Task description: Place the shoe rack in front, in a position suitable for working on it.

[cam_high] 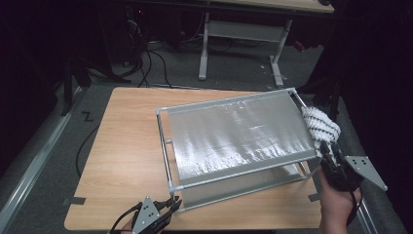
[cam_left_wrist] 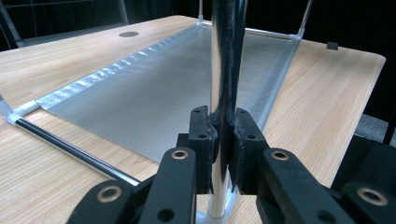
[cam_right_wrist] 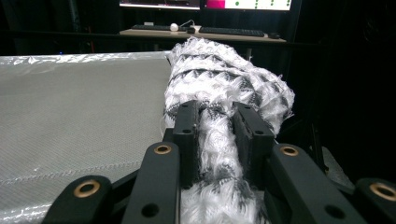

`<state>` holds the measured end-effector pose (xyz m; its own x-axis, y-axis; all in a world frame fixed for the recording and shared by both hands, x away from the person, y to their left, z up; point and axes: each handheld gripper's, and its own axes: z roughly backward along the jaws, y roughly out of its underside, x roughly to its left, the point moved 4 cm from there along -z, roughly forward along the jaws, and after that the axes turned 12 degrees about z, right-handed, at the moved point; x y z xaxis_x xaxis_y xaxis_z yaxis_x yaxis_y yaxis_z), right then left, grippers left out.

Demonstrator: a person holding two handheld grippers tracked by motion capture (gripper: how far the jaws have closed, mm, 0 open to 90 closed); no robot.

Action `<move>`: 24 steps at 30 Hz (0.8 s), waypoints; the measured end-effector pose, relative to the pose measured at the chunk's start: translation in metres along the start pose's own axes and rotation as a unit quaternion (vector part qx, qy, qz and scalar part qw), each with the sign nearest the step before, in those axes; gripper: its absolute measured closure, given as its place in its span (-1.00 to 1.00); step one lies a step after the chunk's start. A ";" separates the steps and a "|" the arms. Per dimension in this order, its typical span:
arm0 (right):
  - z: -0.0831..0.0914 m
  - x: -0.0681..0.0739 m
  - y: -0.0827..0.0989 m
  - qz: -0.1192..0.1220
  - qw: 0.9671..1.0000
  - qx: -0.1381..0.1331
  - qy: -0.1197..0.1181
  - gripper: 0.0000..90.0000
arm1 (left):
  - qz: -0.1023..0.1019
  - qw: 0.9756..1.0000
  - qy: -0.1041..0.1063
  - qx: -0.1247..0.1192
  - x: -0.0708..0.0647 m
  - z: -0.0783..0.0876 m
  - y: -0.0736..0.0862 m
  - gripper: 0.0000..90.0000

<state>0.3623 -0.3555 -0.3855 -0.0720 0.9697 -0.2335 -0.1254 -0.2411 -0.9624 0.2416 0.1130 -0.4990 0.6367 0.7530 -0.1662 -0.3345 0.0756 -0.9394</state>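
- On wooden table [cam_high: 122, 161]: metal-framed rack [cam_high: 168, 146] with two grey mesh shelves, upper shelf [cam_high: 234, 134] over lower shelf [cam_left_wrist: 154, 100]; both mesh surfaces bare
- left gripper [cam_high: 170, 204] at rack's near-left corner; jaws clamped tight on upright chrome post [cam_left_wrist: 226, 56]; pads touching post on both sides
- right gripper [cam_high: 330, 155] at rack's right end; jaws closed around fuzzy white-and-black towel [cam_right_wrist: 224, 93]
- towel bunched, at right edge of upper shelf, partly overhanging frame; rest of it between right jaws
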 end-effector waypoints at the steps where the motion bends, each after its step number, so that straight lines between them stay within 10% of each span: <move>1: 0.000 0.001 0.000 0.002 1.000 0.001 0.001 0.63 | 0.000 1.000 0.000 0.000 0.000 0.000 0.000 0.79; 24: 0.000 0.014 -0.002 -0.002 1.000 -0.006 -0.031 0.65 | 0.003 1.000 0.001 -0.001 0.000 0.000 0.000 0.79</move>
<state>0.3614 -0.3415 -0.3870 -0.1322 0.9661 -0.2218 -0.1138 -0.2371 -0.9648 0.2417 0.1131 -0.4994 0.6360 0.7524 -0.1715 -0.3363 0.0702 -0.9391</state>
